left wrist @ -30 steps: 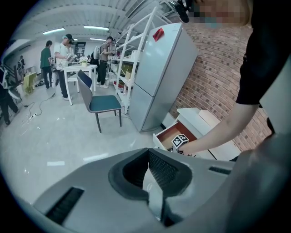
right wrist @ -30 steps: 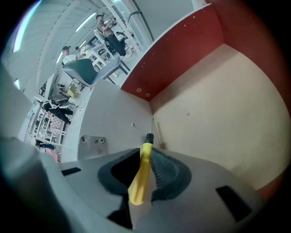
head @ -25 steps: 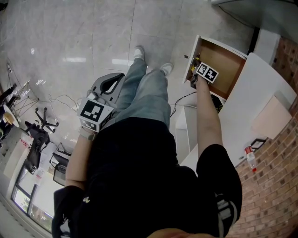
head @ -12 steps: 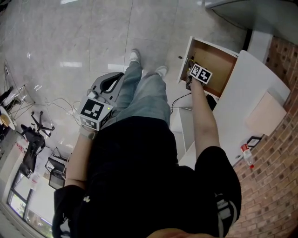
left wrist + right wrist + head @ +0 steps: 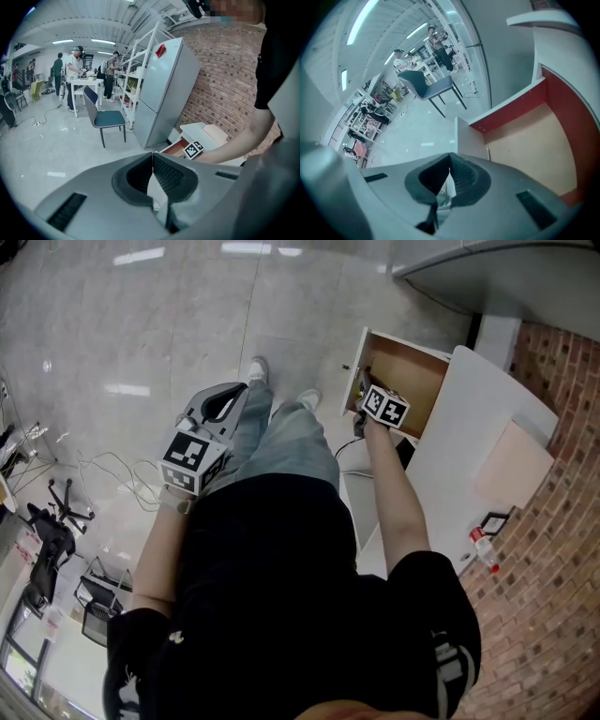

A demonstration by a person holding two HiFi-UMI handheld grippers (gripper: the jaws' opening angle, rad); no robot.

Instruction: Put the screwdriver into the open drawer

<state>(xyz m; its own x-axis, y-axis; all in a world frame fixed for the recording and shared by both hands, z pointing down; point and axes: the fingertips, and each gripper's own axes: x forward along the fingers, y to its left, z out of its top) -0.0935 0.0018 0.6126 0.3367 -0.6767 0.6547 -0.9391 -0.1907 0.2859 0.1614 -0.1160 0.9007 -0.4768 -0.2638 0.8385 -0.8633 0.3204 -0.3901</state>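
The open drawer (image 5: 424, 382) has a white front and a bare tan floor (image 5: 534, 145), and it juts from a white desk. My right gripper (image 5: 367, 395), with its marker cube, hangs over the drawer's front left corner. Its jaws are shut with nothing between them (image 5: 450, 155). A small dark and yellow thing (image 5: 364, 381) at that corner may be the screwdriver; the gripper hides most of it. The right gripper view shows no screwdriver. My left gripper (image 5: 239, 390) is held out over the floor beside the person's legs, shut and empty (image 5: 152, 153).
The white desk top (image 5: 469, 418) carries a beige board (image 5: 514, 465) and a red-capped bottle (image 5: 484, 549). A brick wall runs along the right. Cables (image 5: 103, 470) and office chairs lie on the floor at left. A fridge (image 5: 164, 89) and a teal chair (image 5: 107, 117) stand beyond.
My right gripper has lifted away from the drawer's front corner. The left gripper has risen a little. The head view has swung, so the drawer sits further left.
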